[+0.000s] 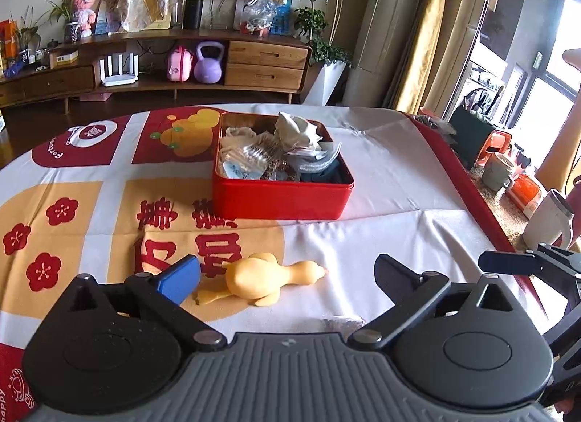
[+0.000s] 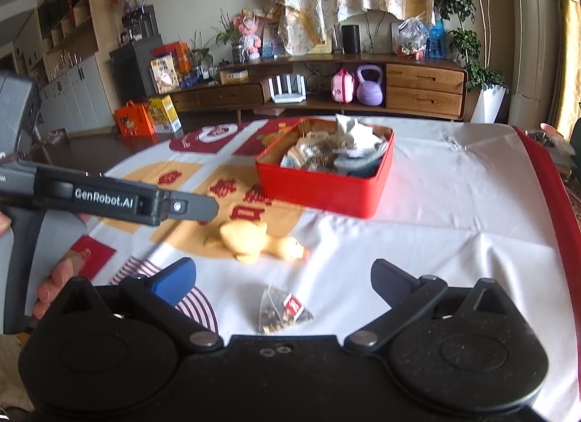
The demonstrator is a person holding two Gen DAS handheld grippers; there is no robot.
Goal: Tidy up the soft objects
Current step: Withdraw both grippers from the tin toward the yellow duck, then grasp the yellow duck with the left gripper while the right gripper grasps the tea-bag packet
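Yellow duck (image 1: 259, 282) lies between left gripper (image 1: 287, 275) fingers (spread)

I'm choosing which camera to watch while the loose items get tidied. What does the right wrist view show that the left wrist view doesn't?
Only the right wrist view shows the pyramid tea bag lying on the cloth between the open right gripper fingers.

Only the left wrist view shows the white mug at the table's far right edge.

Both show the yellow rubber duck lying on its side, the filled red tin behind it, and the open left gripper.
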